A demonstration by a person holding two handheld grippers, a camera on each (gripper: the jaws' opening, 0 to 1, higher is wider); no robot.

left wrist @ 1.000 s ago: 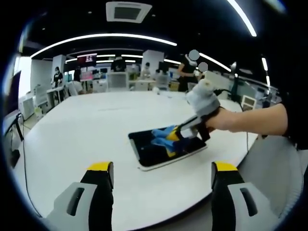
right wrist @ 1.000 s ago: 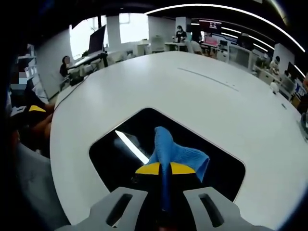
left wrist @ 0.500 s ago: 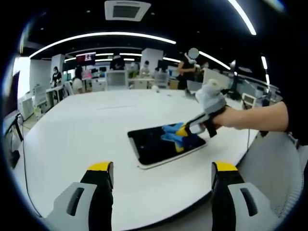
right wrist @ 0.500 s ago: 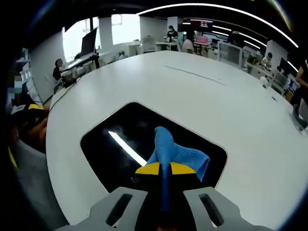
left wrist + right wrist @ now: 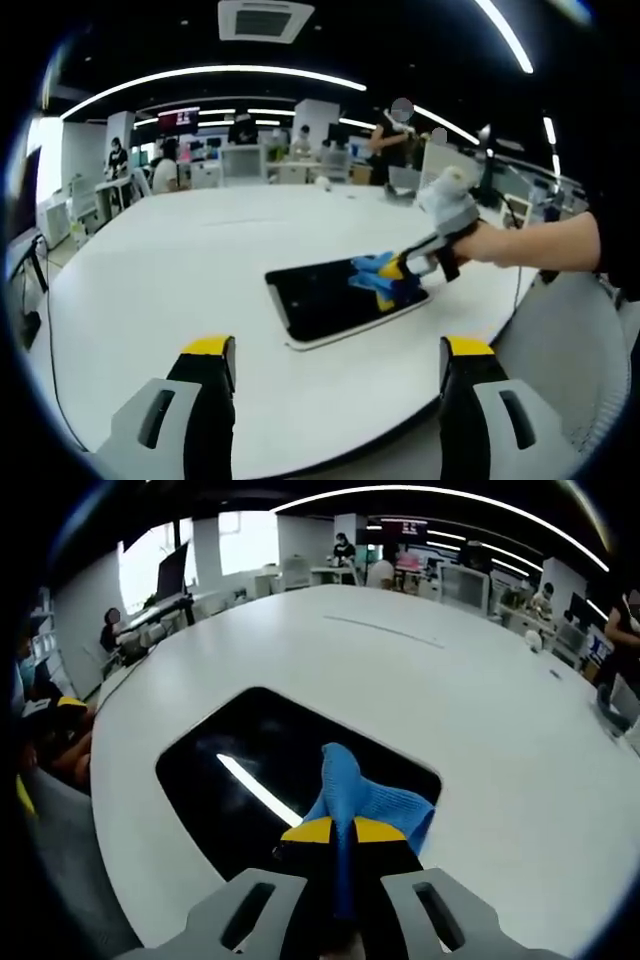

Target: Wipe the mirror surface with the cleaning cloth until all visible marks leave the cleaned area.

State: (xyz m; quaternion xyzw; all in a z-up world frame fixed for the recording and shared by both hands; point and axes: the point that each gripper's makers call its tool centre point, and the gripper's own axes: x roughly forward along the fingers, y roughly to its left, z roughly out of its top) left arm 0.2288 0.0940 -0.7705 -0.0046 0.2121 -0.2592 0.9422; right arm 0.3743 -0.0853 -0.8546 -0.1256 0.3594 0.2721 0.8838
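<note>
The blue cleaning cloth (image 5: 352,792) was pinched in the closed right gripper (image 5: 337,830) and pressed on the mirror (image 5: 260,780), toward its 5 o'clock end. The left gripper (image 5: 338,348) was held wide apart above the white table (image 5: 170,270).

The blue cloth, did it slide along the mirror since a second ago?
Yes. In the left gripper view the blue cloth, pinched by the right gripper, has slid from mid-mirror toward the mirror's edge nearest the person's hand.
</note>
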